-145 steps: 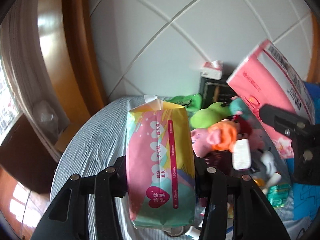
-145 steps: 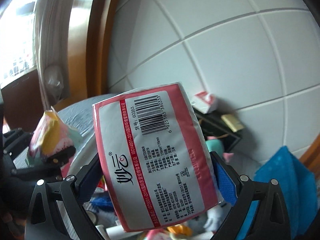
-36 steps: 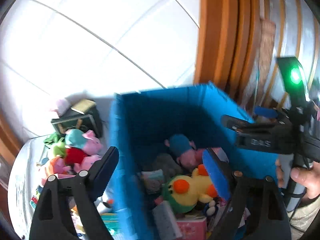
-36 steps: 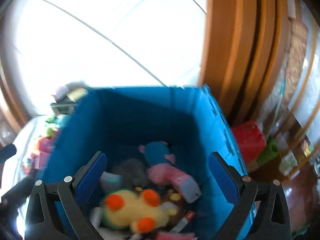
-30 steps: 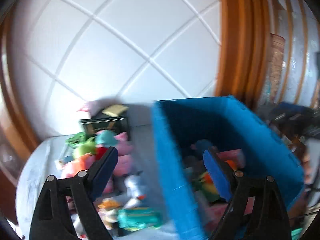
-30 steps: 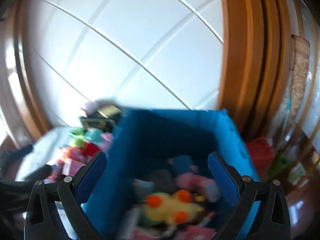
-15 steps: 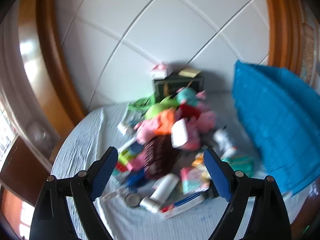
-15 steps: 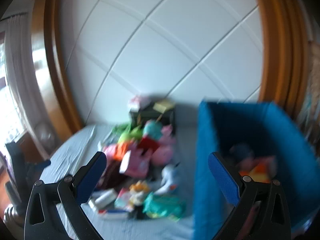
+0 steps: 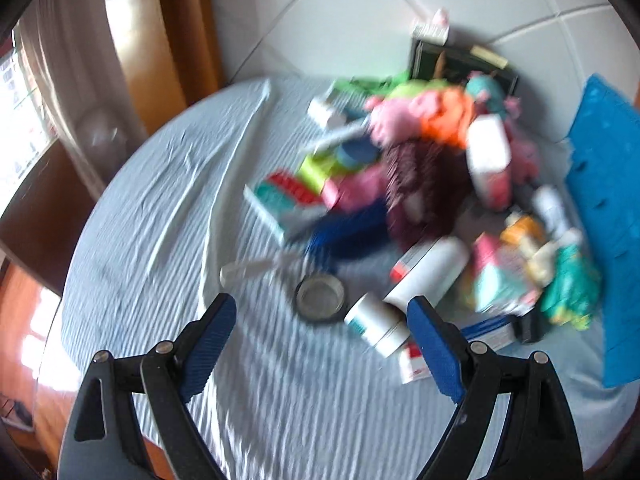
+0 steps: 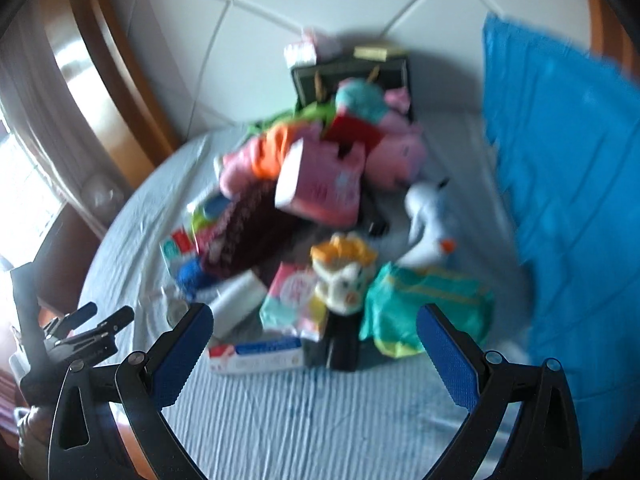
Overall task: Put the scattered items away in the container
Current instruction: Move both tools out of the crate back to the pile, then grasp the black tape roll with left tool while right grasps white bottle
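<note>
Below, in the left wrist view, my left gripper (image 9: 320, 332) hangs spread wide with nothing between its 2 blue pads (image 9: 206, 344), over the pale striped cloth (image 9: 152, 208) of the round table. A small round tin (image 9: 320, 297) lies just above the gap, and 2 white bottles (image 9: 404, 296) lie at centre right, close beside it. The pile of scattered items (image 9: 420, 184) fills the upper right of the frame: pink and orange soft toys, a dark red bag, flat packets; all blurred. The blue container (image 9: 608, 216) stands at the right edge, just beside the pile.

In the right wrist view, my right gripper (image 10: 316, 350) is likewise spread and empty. A long flat box (image 10: 256, 354) and a toy with orange hair (image 10: 344, 276) lie between its fingers at lower centre; a green pouch (image 10: 424, 312) lies right of them. The container fills the right side there.
</note>
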`<state>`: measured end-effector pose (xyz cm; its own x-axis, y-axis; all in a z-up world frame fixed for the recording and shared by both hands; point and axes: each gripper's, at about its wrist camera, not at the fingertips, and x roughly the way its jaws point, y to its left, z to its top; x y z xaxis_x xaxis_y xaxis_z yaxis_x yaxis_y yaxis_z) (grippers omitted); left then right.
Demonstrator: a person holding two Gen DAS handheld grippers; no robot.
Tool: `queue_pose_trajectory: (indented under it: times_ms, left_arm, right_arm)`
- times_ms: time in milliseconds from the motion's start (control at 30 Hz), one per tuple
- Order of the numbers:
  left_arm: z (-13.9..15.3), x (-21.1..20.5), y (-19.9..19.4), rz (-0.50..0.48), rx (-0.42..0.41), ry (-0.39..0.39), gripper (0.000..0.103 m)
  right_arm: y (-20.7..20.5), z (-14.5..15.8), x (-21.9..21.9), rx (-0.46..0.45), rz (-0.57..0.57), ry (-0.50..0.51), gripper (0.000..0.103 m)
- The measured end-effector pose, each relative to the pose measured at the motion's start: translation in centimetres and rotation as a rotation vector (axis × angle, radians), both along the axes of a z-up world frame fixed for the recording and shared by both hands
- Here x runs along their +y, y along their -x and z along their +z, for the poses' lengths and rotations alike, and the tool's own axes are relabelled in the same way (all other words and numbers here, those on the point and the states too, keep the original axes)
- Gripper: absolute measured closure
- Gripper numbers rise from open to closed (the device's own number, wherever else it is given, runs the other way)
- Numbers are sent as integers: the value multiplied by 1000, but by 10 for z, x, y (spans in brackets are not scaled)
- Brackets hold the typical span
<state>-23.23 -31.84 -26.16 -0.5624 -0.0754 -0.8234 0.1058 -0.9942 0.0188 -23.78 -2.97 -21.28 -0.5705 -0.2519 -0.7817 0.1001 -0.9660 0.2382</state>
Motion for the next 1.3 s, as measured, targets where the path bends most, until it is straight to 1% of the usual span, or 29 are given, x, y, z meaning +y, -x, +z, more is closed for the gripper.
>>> queue_pose_trajectory:
  times_ms: [33,100,167,267,333,400,567,667,767,800,833,900,967,1033,1100,1133,1200,1233,1300]
  left_arm:
    - [-13,1,-1,2,-21,14,15]
    - [-27,1,-3,2,-46,32,15]
    - [-41,-1,-5,-3,-72,24,15]
    - [-50,-10,-3,-8,-87,15,15]
    - [-57,-16,2,-14,-99,16,15]
    - [-63,-20,9,-41,-109,20,15]
    - [-84,-28,36,-159,-128,22,16]
    - [-99,-29,50,-239,-147,23,18]
    - [-111,-29,59,-321,-150,7,25]
    - [-111,-31,59,-344,-135,-14,35]
    - [-110,-34,60,-369,-123,-33,39]
    - [-109,-40,60,-403,-111,-36,49]
    - [-108,-47,60,-434,-107,-35,49]
    - [-107,-58,61,-442,-107,-34,50]
    - [-107,-72,62,-431,-109,-37,50]
    - [-107,-79,62,-427,-112,-40,50]
    - [-109,-91,63,-425,-118,-32,50]
    - [-109,-98,61,-421,-122,-30,50]
    - [-109,-108,58,-419,-127,-41,50]
  right_arm:
    - [2,-11,-3,-15,9,6,0]
    - [6,-32,-9,-49,15,0,0]
    - [10,-51,-15,-93,26,-3,0]
    - [14,-70,-26,-140,34,-13,0]
    - [15,-78,-32,-157,29,-12,0]
    - [14,-84,-41,-166,22,-13,0]
    - [12,-92,-74,-171,-25,-20,0]
    - [10,-92,-94,-167,-87,-20,0]
    - [6,-93,-114,-154,-139,-28,0]
    - [5,-95,-121,-154,-158,-32,0]
    - [4,-97,-128,-155,-172,-26,0]
    - [2,-101,-143,-157,-191,-13,0]
    - [1,-105,-160,-165,-192,-16,0]
    - [4,-109,-179,-175,-182,-43,0]
    - [7,-112,-195,-173,-169,-69,5]
    - [10,-113,-201,-172,-164,-76,9]
    - [14,-115,-212,-168,-158,-89,21]
    - [16,-116,-218,-165,-151,-96,31]
    - [20,-118,-226,-167,-140,-113,32]
